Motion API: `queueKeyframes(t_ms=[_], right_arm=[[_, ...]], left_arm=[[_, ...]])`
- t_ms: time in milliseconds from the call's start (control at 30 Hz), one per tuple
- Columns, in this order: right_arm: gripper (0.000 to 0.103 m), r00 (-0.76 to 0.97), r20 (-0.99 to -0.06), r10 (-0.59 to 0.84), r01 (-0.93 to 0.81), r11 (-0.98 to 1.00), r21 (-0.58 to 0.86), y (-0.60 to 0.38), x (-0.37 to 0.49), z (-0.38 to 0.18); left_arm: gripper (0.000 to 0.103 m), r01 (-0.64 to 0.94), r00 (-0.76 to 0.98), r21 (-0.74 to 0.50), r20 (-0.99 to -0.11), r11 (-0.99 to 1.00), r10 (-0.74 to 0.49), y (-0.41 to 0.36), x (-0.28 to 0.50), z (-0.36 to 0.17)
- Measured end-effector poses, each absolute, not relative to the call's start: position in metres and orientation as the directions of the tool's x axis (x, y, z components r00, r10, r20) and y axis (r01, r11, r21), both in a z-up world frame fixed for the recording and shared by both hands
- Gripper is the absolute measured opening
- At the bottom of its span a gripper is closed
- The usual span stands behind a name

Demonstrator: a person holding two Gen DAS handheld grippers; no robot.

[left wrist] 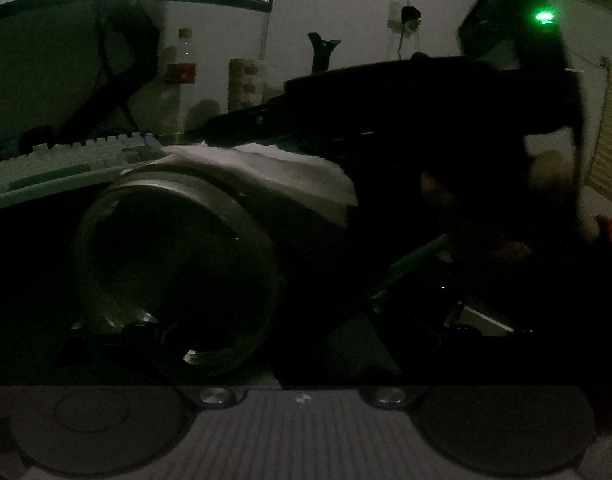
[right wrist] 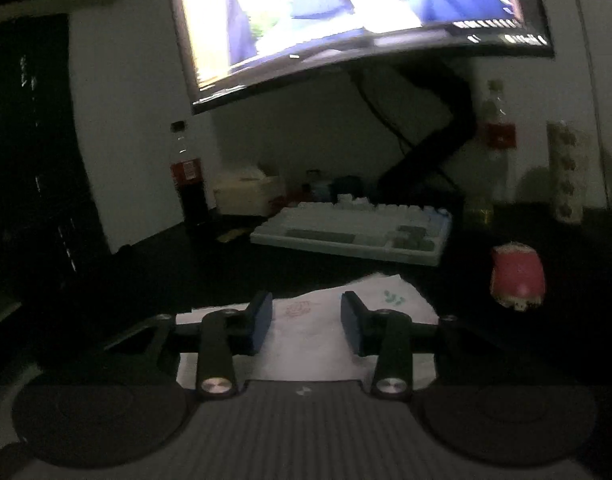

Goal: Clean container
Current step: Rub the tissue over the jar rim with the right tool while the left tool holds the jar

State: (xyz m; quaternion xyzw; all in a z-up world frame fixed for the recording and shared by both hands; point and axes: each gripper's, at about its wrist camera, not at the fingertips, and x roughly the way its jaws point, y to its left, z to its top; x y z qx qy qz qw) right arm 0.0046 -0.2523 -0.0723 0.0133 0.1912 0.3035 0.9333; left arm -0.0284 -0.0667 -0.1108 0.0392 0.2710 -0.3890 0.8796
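Steel, by its dull grey sheen, makes up the round container (left wrist: 173,264), which lies tipped on its side right in front of the left gripper (left wrist: 161,332), its open mouth facing the left wrist camera. Dark finger shapes sit at its lower rim, but the gloom hides whether they pinch it, so that tool's state cannot be told. A white cloth (left wrist: 265,172) drapes over the container's upper wall, under the dark bulk of the other tool. In the right wrist view the right gripper (right wrist: 308,326) holds its blue pads (right wrist: 259,322) apart above that cloth (right wrist: 314,344), pressing on nothing. The container looks rigid, light and smooth, likely slippery, so the thin rim seems the best hold. The cloth is soft and limp; a bunched fold would pinch easiest. A keyboard (right wrist: 354,232) lies beyond.
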Motion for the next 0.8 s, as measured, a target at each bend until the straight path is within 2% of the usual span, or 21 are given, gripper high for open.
queueKeyframes(t_ms=[100,267,367,467,667,800], right_arm=[[0.041,0.701,-0.326,0.634,-0.642,0.76,0.1,-0.242,-0.009,-0.072],[0.044,0.771,-0.335,0.541,-0.516,0.84,0.169,-0.256,0.02,-0.08],[0.043,0.771,-0.328,0.546,-0.535,0.834,0.133,-0.245,0.011,-0.078],[0.041,0.73,-0.315,0.607,-0.621,0.781,0.066,-0.232,-0.003,-0.076],[0.043,0.802,-0.36,0.476,-0.458,0.878,0.139,-0.244,0.037,-0.08],[0.043,0.733,-0.33,0.595,-0.588,0.798,0.132,-0.228,0.023,-0.082]], left_arm=[[0.102,0.691,0.562,-0.154,-0.5,0.706,-0.659,-0.064,-0.024,-0.111],[0.102,0.674,0.588,-0.14,-0.493,0.725,-0.641,-0.064,-0.02,-0.113],[0.102,0.668,0.601,-0.121,-0.494,0.735,-0.628,-0.066,-0.018,-0.113],[0.102,0.654,0.601,-0.155,-0.489,0.741,-0.633,-0.062,-0.012,-0.112],[0.102,0.621,0.624,-0.17,-0.484,0.765,-0.614,-0.055,-0.001,-0.113],[0.102,0.6,0.64,-0.173,-0.482,0.781,-0.599,-0.05,0.008,-0.113]])
